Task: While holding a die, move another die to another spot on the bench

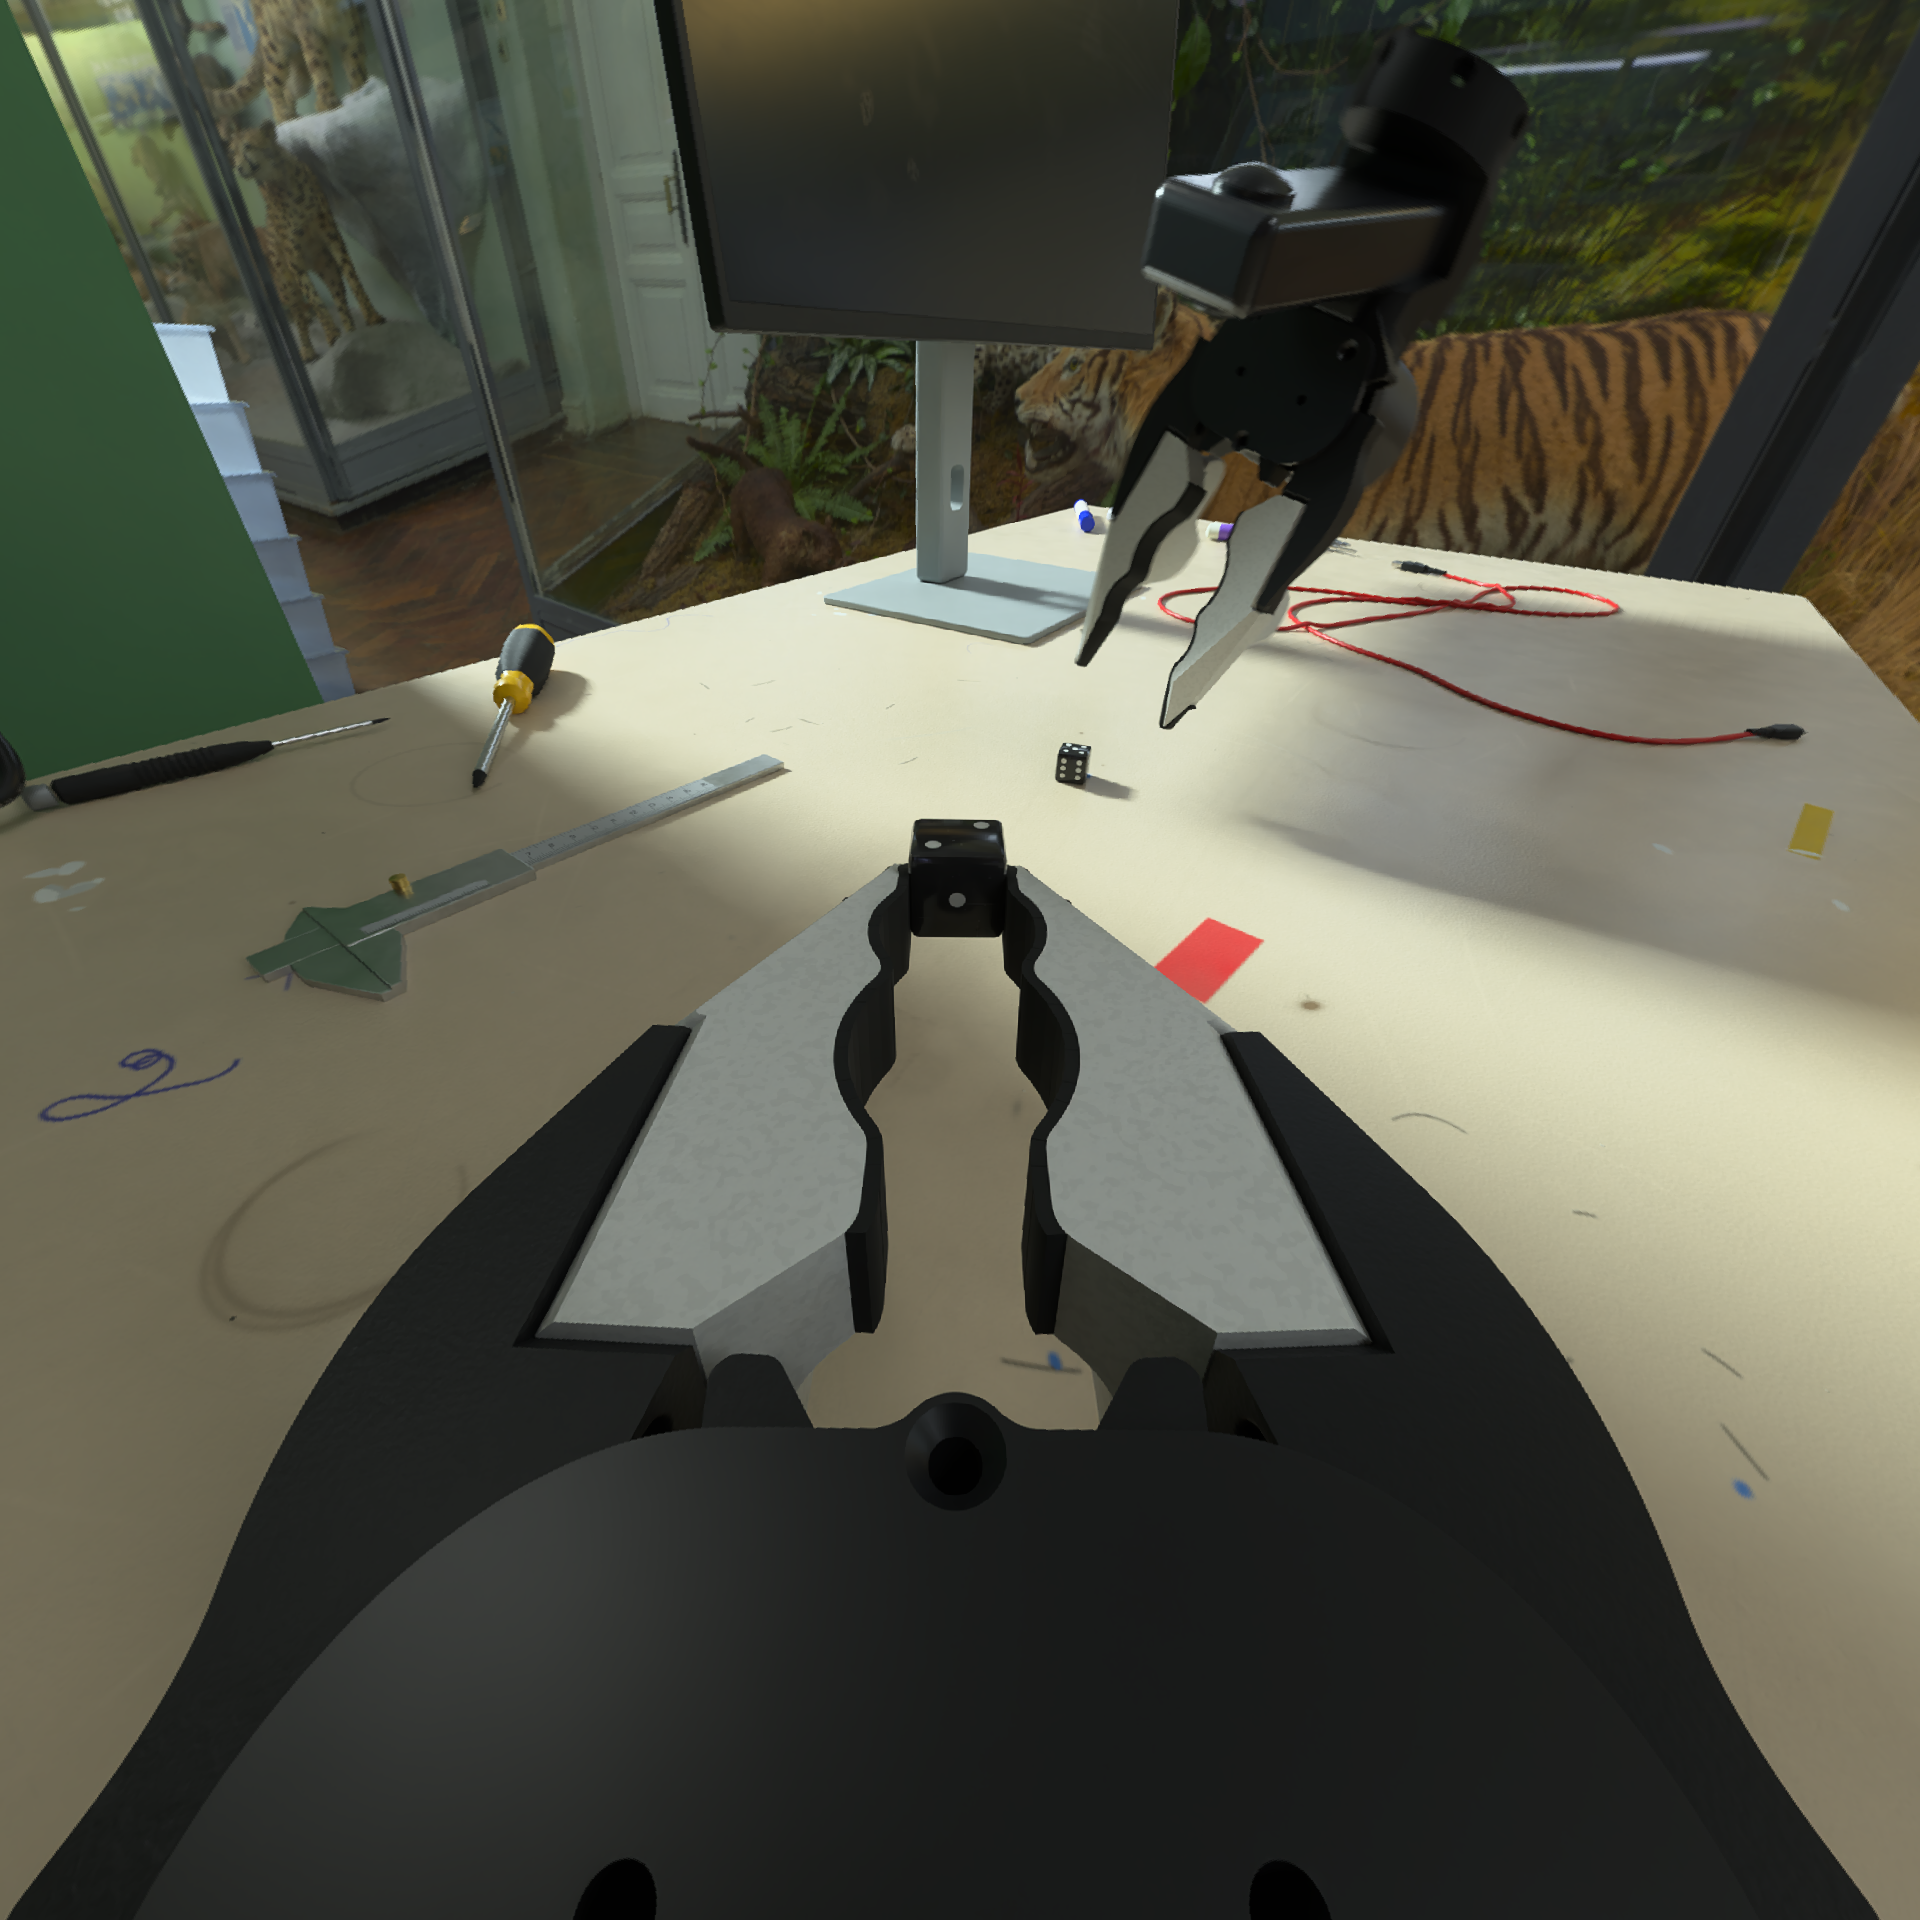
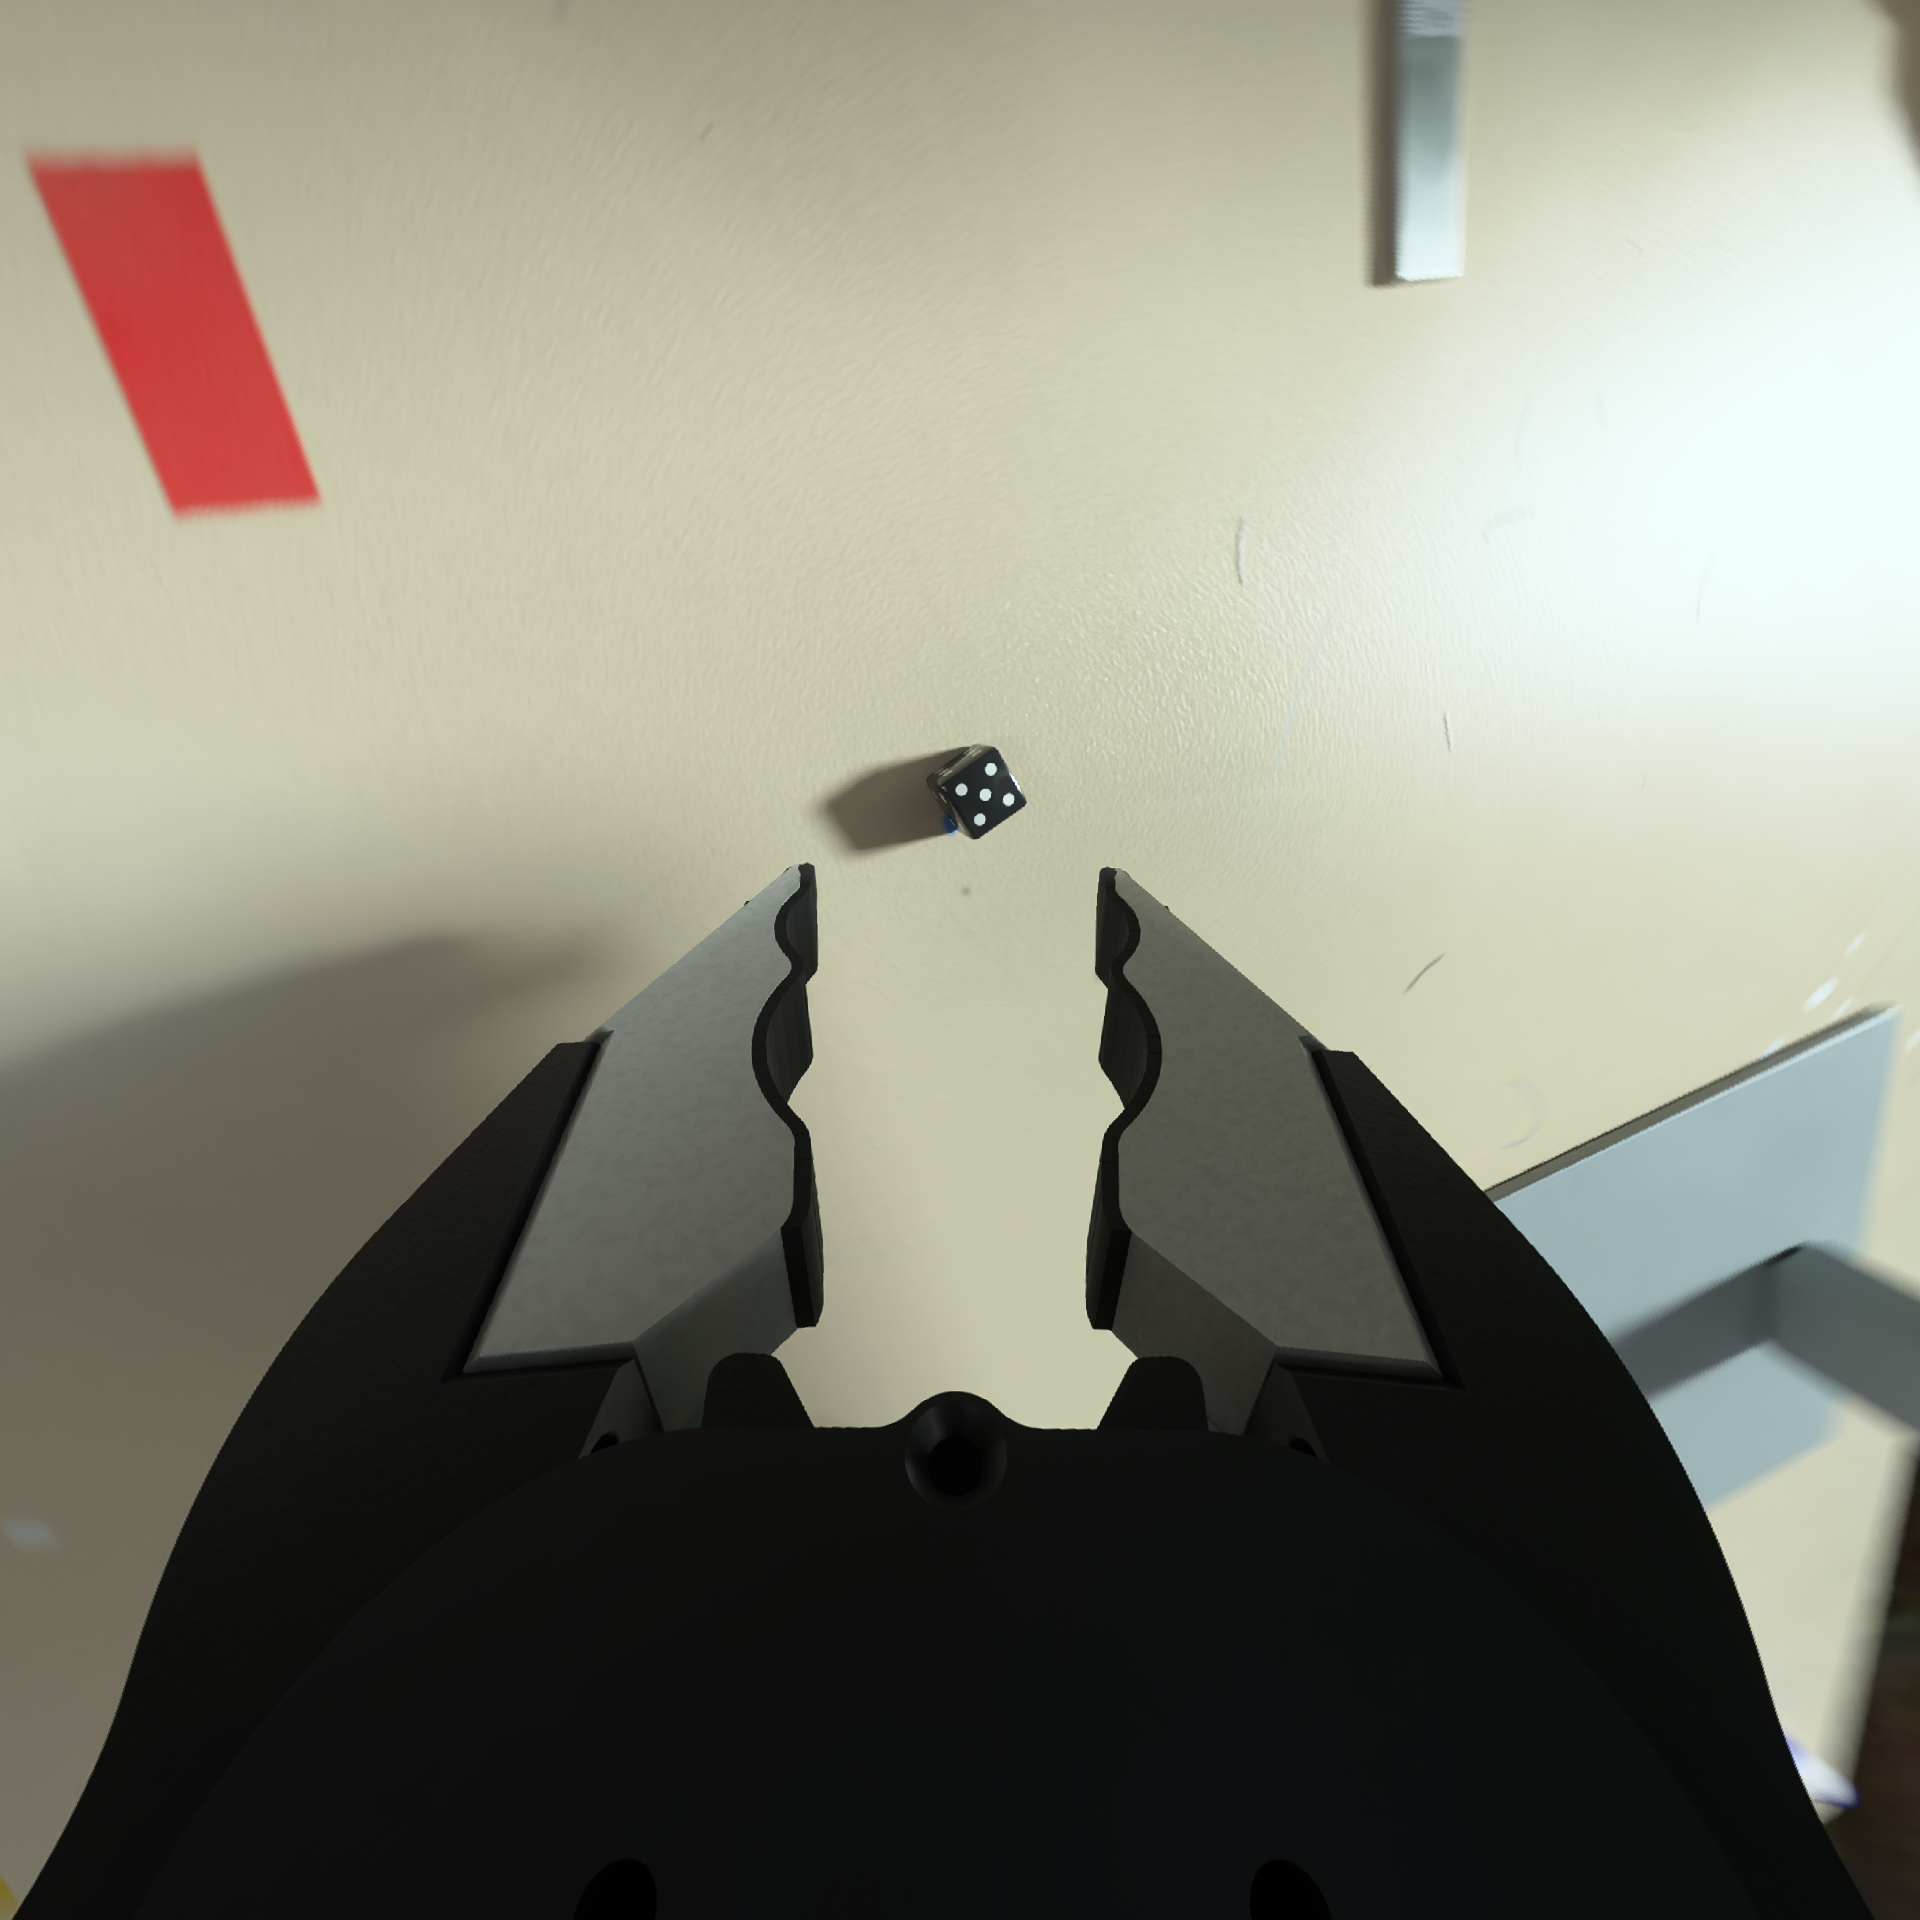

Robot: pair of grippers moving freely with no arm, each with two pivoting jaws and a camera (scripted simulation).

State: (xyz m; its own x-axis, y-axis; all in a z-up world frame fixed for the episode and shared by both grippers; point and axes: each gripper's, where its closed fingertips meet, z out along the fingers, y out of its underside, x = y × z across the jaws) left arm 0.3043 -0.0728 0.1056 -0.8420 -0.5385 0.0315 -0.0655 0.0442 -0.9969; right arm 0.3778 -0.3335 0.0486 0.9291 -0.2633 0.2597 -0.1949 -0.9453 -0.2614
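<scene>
My left gripper (image 1: 956, 896) is shut on a black die with white pips (image 1: 956, 878), pinched between its fingertips above the bench (image 1: 1351, 1039). A second black die (image 1: 1073, 764) lies on the bench farther off; it also shows in the right wrist view (image 2: 980, 792), just beyond my fingertips. My right gripper (image 2: 956, 883) is open and empty, pointing down at this die from above. In the left wrist view the right gripper (image 1: 1132, 691) hangs in the air above and a little right of the lying die.
A monitor on a grey stand (image 1: 951, 457) stands at the back, its base (image 2: 1714, 1195) near my right gripper. A red cable (image 1: 1455, 665), a caliper (image 1: 499, 873), two screwdrivers (image 1: 514, 696), a red tape patch (image 1: 1208, 958) and a yellow patch (image 1: 1810, 831) lie on the bench.
</scene>
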